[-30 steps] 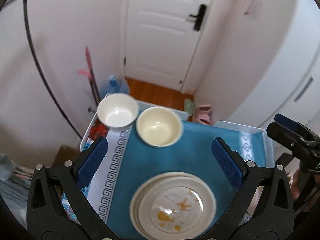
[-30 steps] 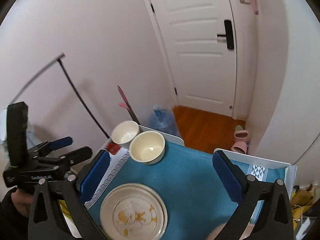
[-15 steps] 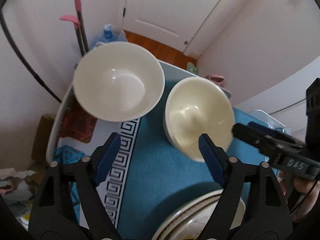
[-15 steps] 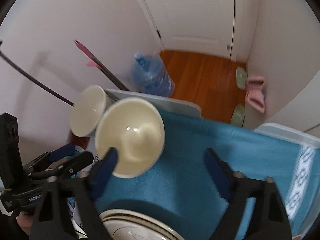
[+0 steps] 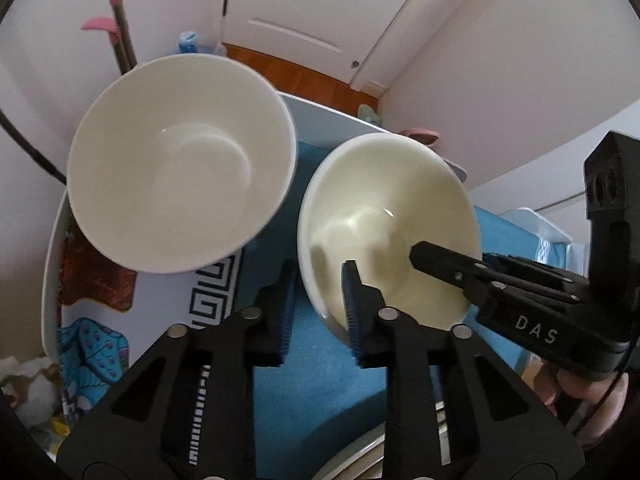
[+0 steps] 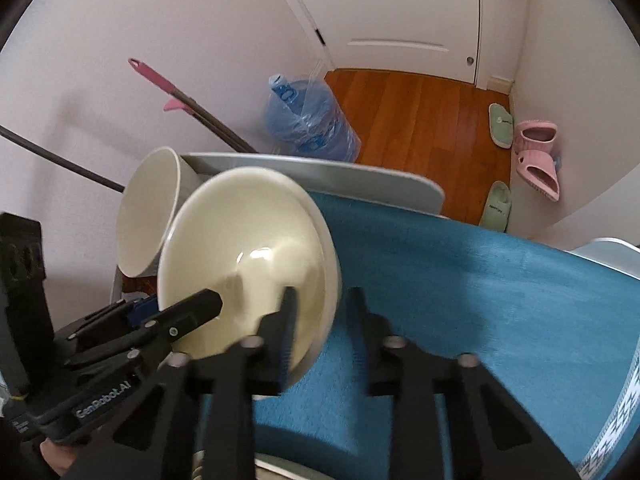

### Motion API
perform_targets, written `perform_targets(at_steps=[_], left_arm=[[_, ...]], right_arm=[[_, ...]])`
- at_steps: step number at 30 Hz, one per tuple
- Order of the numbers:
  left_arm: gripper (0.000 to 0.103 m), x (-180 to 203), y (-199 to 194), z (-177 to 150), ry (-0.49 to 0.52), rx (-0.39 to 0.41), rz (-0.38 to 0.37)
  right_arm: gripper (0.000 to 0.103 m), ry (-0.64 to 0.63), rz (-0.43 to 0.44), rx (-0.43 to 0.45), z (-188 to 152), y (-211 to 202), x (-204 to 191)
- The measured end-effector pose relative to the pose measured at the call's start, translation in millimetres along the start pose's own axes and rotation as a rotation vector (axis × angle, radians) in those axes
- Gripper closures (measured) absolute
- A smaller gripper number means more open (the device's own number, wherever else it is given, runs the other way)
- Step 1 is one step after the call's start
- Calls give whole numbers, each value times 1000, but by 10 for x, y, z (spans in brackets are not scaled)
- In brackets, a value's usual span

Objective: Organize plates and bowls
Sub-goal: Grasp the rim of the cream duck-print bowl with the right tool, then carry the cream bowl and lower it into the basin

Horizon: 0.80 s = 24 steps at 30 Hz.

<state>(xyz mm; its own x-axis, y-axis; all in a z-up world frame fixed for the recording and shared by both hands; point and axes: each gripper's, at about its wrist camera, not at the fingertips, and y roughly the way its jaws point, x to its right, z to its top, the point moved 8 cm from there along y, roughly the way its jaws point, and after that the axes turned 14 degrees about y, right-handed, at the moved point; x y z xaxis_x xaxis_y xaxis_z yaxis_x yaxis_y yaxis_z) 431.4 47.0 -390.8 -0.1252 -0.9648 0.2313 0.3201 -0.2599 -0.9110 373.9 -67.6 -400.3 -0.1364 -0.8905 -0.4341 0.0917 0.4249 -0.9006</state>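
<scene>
A cream bowl (image 5: pixel 384 216) stands on the blue cloth, with a white bowl (image 5: pixel 180 160) to its left. My left gripper (image 5: pixel 318 304) is closed on the cream bowl's near-left rim, one finger inside, one outside. My right gripper (image 6: pixel 320 320) is closed on the same bowl (image 6: pixel 248 256), at its near-right rim. The white bowl (image 6: pixel 148 204) sits behind it. Each gripper shows in the other's view. The stacked plates (image 5: pixel 352 456) peek in at the bottom edge.
The table (image 5: pixel 320 116) is covered by a blue cloth (image 6: pixel 460 280) with a white key-pattern border. A water jug (image 6: pixel 308 124), mop handle (image 6: pixel 188 100) and slippers (image 6: pixel 536 152) are on the floor beyond the table's far edge.
Both grippers moved forward from over the plates to the cream bowl and closed on its rim, the left from the left side, the right from the right side.
</scene>
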Motion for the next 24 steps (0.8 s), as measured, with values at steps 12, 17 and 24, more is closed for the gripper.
perform_targets(at_steps=[12, 17, 24], left_arm=[[84, 154, -225, 83, 69, 21, 14], [84, 426, -589, 157, 140, 73, -2], [84, 1143, -1049, 131, 247, 136, -57]], right_arm=[[85, 10, -15, 76, -70, -293, -44], [85, 44, -6, 144, -149, -747, 8], [85, 116, -4, 275, -442, -1563, 290]])
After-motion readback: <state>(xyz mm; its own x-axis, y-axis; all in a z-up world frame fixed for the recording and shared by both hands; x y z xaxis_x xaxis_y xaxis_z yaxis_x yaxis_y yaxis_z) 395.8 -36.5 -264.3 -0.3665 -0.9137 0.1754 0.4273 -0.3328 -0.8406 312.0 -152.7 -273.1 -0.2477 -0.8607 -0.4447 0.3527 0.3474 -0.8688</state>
